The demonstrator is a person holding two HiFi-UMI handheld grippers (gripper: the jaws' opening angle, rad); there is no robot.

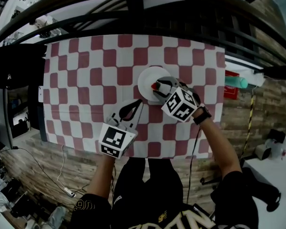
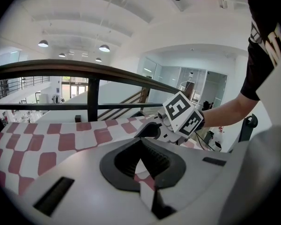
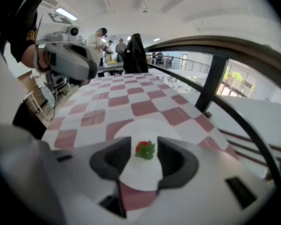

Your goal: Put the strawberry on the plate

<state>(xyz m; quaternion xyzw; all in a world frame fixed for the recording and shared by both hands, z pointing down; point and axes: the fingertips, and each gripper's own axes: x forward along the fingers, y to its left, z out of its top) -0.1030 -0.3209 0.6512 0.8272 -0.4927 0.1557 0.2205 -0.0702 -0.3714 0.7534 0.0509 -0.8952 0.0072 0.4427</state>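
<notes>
A red strawberry (image 3: 144,149) with a green top lies on a small white plate (image 3: 141,172), near the plate's right side in the head view (image 1: 155,86). My right gripper (image 3: 144,142) stands open around it, one pad on each side with a small gap to the fruit. From above, that gripper (image 1: 158,87) reaches over the plate (image 1: 147,75) from the right. My left gripper (image 1: 139,102) hovers just below the plate's near-left edge, shut with nothing in it. In its own view its tips (image 2: 141,157) meet over the checkered cloth.
A red and white checkered cloth (image 1: 86,70) covers the table. Black railing bars (image 1: 133,13) run along the far edge. A red box and a teal bottle (image 1: 236,82) sit off the right edge. People (image 3: 103,39) stand far behind.
</notes>
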